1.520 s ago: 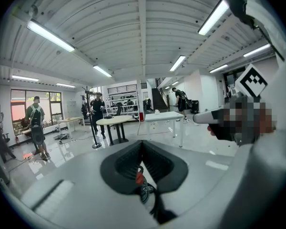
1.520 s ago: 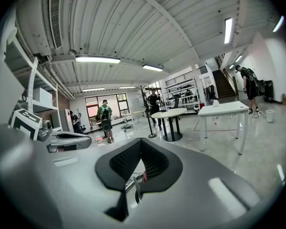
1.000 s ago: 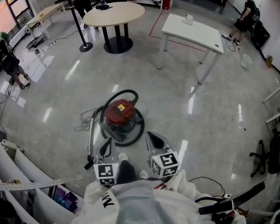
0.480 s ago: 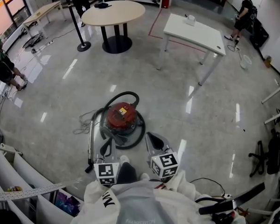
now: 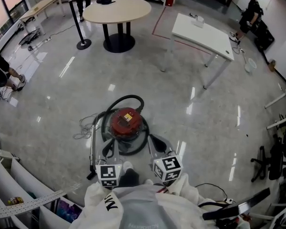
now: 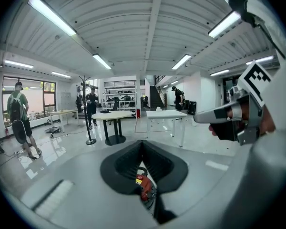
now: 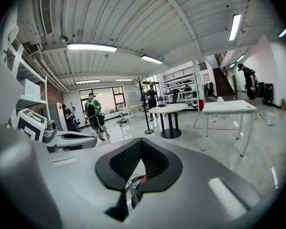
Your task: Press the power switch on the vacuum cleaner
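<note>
Polished floor (image 5: 52, 104) carries the vacuum cleaner (image 5: 126, 122) near left gripper (image 5: 109, 147) and right gripper (image 5: 155, 141), fingers (image 6: 120, 165) closed, empty; a hard jab might roll it away.

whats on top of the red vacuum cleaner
A small yellow patch shows on the red lid of the vacuum cleaner, and the black hose loops behind it. Nothing loose rests on the lid. The power switch is too small to pick out from the head view.

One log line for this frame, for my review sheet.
stage: pre-contact | vacuum cleaner: on floor, untouched | left gripper: shut, empty | right gripper: shut, empty | press: not yet done
</note>
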